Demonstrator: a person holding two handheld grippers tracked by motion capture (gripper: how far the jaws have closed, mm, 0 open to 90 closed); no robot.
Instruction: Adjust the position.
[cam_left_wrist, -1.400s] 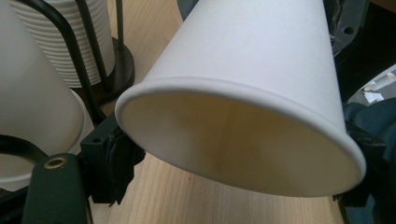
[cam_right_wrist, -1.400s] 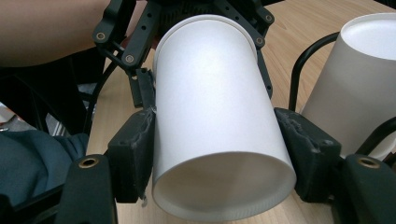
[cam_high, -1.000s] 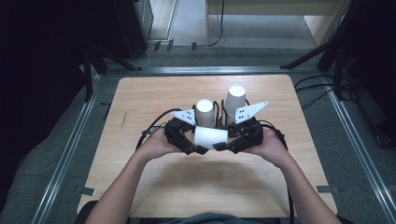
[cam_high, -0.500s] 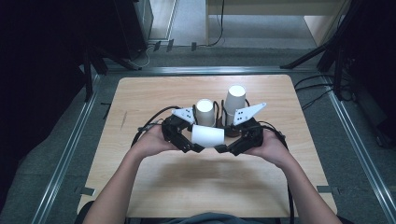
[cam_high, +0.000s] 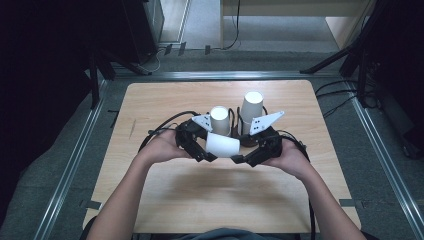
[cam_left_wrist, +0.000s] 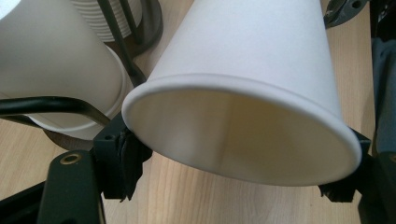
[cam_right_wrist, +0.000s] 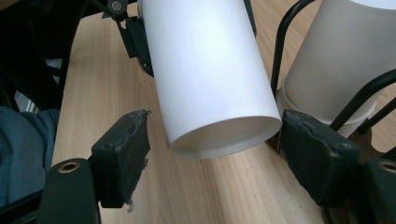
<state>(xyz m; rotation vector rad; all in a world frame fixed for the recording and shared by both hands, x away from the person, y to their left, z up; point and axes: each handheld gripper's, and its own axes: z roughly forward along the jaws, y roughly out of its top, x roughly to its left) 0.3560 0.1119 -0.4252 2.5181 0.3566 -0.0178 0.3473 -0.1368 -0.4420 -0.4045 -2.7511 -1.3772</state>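
Handover step: paper cup (cam_high: 223, 145) lies sideways above the table (cam_high: 150, 105), between both grippers. Left gripper (cam_left_wrist: 233, 175) pinches its wide rim. Right gripper (cam_right_wrist: 212, 154) has just opened; pads straddle the narrow end, probably not pressing. Next: withdraw right, left carries.

left tool (cam_high: 210, 156): black body, grey three-cornered plate with dark dots, black cable
right tool (cam_high: 239, 159): same black build, brass-ringed screw holes, worn ragged black pads (cam_right_wrist: 122, 156)
arms: bare forearms, no sleeves visible
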